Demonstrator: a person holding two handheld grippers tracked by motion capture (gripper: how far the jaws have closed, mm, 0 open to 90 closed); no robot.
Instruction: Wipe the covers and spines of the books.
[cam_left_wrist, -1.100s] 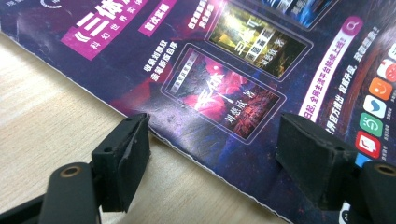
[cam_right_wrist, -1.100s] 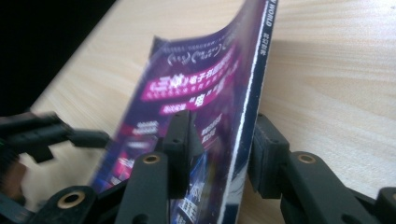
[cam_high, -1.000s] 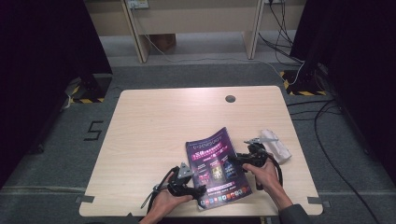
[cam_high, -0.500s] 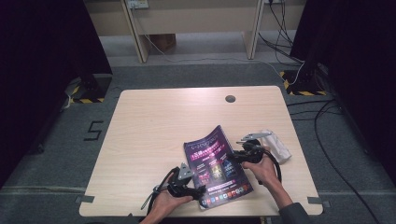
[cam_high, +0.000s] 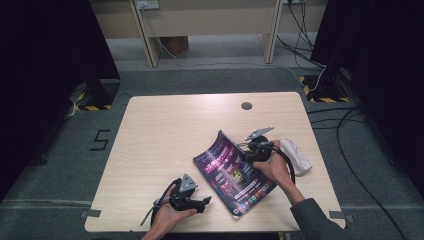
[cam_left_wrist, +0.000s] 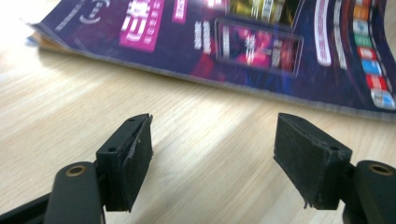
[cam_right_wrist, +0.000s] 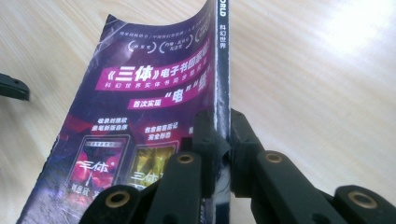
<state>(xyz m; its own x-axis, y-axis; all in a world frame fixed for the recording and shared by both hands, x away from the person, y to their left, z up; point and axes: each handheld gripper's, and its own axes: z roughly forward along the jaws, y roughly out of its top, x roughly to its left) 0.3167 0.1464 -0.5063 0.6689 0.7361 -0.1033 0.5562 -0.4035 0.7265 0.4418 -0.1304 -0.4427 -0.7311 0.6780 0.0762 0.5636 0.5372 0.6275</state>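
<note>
Your right gripper (cam_right_wrist: 223, 140) has just closed its jaws on the magazine (cam_high: 231, 172), pinching its spine edge between them so that side lifts off the desk (cam_high: 165, 135). Left gripper (cam_left_wrist: 212, 161): jaws spread, nothing between; the magazine's lower edge lies just beyond them, likely ready to steady it.

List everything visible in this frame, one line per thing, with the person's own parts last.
magazine: one, purple cover, near right part of the table, its right edge lifted.
white cloth: one, white, right of the magazine.
table: one, light wood, with a dark round hole near the far edge.
desk legs: two, beige, beyond the table.
cables: several, black, on the floor at right.
left gripper: one, black, open, near the table's front edge.
right gripper: one, black, shut on the magazine's edge.
</note>
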